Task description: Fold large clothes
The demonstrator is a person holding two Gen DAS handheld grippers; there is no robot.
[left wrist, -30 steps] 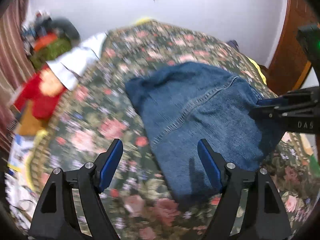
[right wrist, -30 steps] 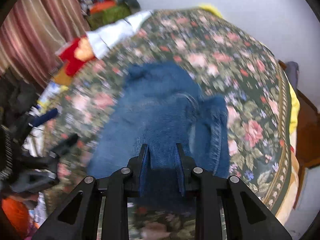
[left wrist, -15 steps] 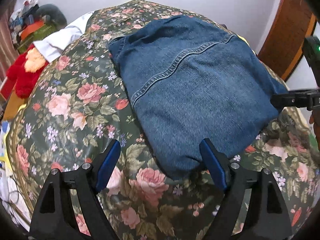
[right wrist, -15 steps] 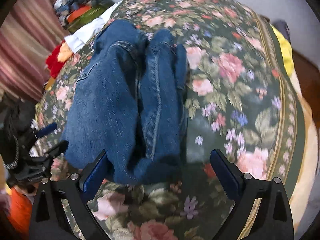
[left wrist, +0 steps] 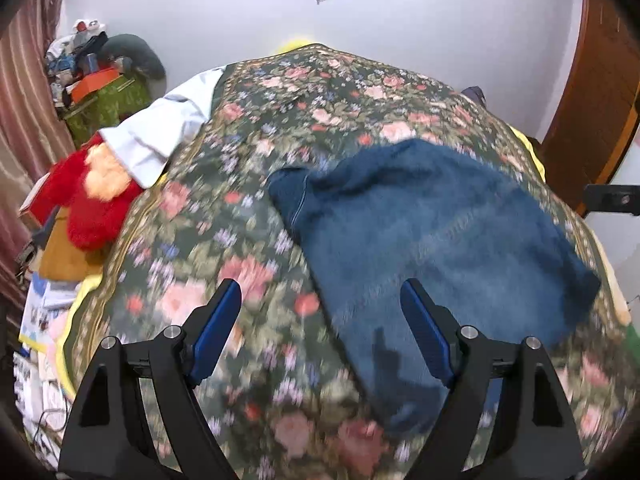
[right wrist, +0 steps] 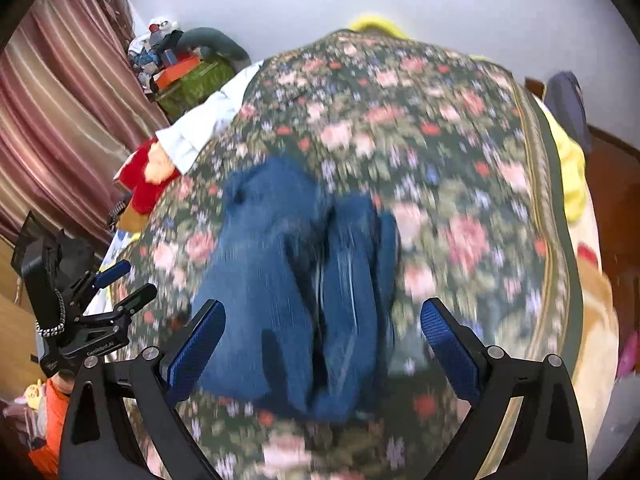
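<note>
A folded blue denim garment [left wrist: 440, 232] lies on the bed's floral cover [left wrist: 240, 184], toward its right side. My left gripper [left wrist: 320, 296] hovers open above the garment's near left edge, nothing between its blue pads. In the right wrist view the denim [right wrist: 296, 280] shows as a thick bundle with folds running toward me. My right gripper [right wrist: 323, 312] stands wide open over its near end, pads apart from the cloth. The left gripper [right wrist: 112, 284] also shows at the left edge there. Both views are blurred by motion.
A red plush toy [left wrist: 88, 200] and a white cloth [left wrist: 160, 132] lie off the bed's left side. Clutter on a green box [left wrist: 108, 100] stands by the striped curtain [left wrist: 24, 100]. A wooden door [left wrist: 600, 100] is at the right, a yellow sheet edge [right wrist: 572, 168] beyond the cover.
The right gripper, shut on the denim a second ago, has let go and opened wide. Both grippers have pulled back from the garment, which now lies folded on the bed.
</note>
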